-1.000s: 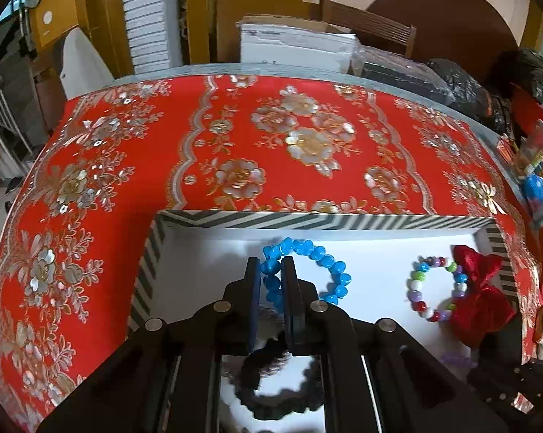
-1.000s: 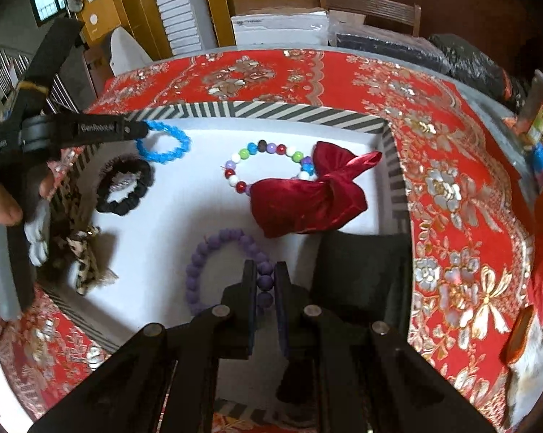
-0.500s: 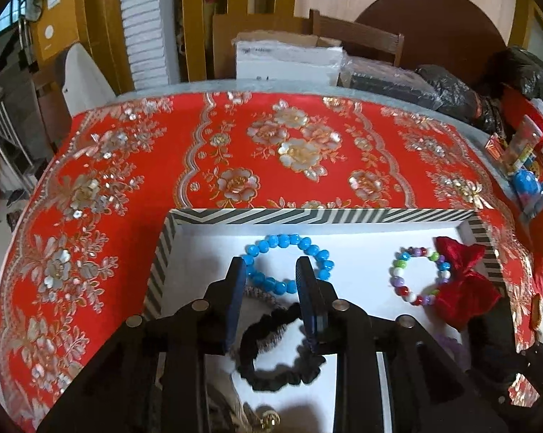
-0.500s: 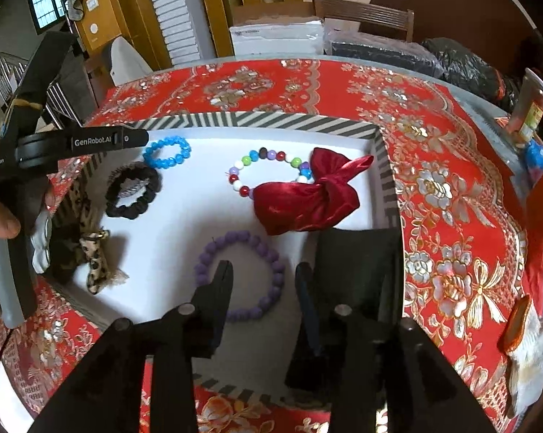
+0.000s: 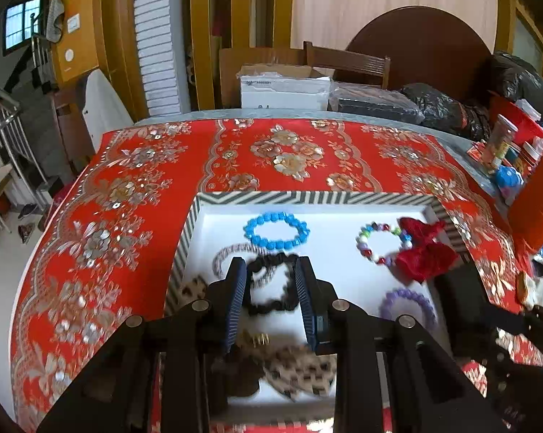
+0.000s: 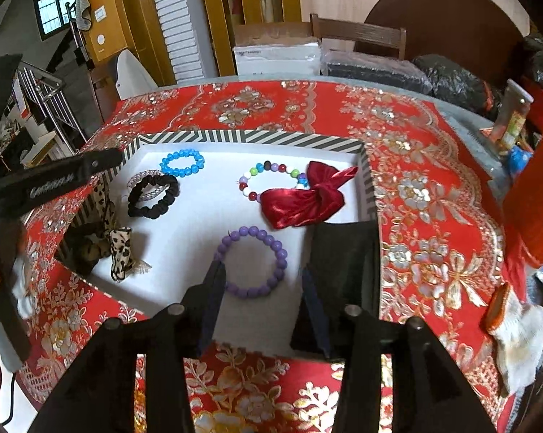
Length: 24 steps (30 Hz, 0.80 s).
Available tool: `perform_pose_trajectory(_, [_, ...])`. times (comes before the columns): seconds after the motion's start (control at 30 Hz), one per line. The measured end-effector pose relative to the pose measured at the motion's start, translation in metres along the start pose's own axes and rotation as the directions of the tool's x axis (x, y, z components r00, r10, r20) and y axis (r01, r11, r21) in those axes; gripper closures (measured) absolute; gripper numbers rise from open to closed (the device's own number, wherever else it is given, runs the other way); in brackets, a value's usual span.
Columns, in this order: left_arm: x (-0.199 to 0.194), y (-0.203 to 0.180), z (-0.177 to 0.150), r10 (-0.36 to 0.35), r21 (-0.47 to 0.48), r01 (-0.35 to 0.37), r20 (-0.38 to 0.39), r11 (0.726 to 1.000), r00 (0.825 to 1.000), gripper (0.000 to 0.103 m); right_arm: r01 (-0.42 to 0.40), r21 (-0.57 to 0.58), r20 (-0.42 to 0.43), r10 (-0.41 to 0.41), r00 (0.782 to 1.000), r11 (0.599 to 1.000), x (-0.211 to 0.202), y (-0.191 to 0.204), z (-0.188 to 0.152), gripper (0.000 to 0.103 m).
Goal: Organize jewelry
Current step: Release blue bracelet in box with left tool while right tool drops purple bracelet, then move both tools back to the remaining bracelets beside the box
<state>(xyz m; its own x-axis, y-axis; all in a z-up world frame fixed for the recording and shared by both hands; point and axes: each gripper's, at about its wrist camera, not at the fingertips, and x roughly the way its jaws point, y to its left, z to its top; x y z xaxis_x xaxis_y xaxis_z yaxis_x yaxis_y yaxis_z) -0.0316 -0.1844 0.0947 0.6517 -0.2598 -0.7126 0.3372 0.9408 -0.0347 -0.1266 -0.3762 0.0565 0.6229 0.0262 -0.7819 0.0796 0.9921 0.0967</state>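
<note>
A white tray with a striped rim [image 6: 253, 136] holds a blue bead bracelet [image 6: 182, 162], a black scrunchie [image 6: 152, 195], a many-coloured bracelet [image 6: 268, 164], a red bow [image 6: 304, 198] and a purple bracelet [image 6: 282, 256]. My right gripper [image 6: 261, 270] hovers over the purple bracelet, its jaws opening and gripping nothing. My left gripper [image 5: 270, 281] is open above the black scrunchie [image 5: 271, 306], with the blue bracelet [image 5: 277, 230] lying free beyond it. The left gripper [image 6: 55, 180] also shows at the tray's left edge.
A leopard-print hair tie [image 6: 120, 249] and a black pouch [image 6: 343, 270] lie in the tray's near corners. A white glove [image 6: 517, 328] rests on the red floral tablecloth [image 6: 416, 198] at right. Bottles [image 6: 513, 119], boxes and a chair crowd the far side.
Both grippers were shut, the left on the blue bracelet and the right on the purple one. Both have opened, let go and drawn back and upward.
</note>
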Motion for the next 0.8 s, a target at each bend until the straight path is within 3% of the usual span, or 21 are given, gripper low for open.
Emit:
perform_pose_trajectory(0.37, [-0.043,-0.016,-0.044,0.038,0.030,-0.040,0.057,0.999,0.998,0.080,0.002,-0.021,0.021,-0.001,1.000,1.000,-0.032,0.002,-0.026,0.054])
perform_pose_trajectory(0.8, [-0.064,-0.026,-0.080,0.036,0.034,-0.037,0.041,0.999,0.998,0.080,0.004,-0.025,0.025,-0.004,1.000,1.000,-0.051,0.000,-0.046,0.054])
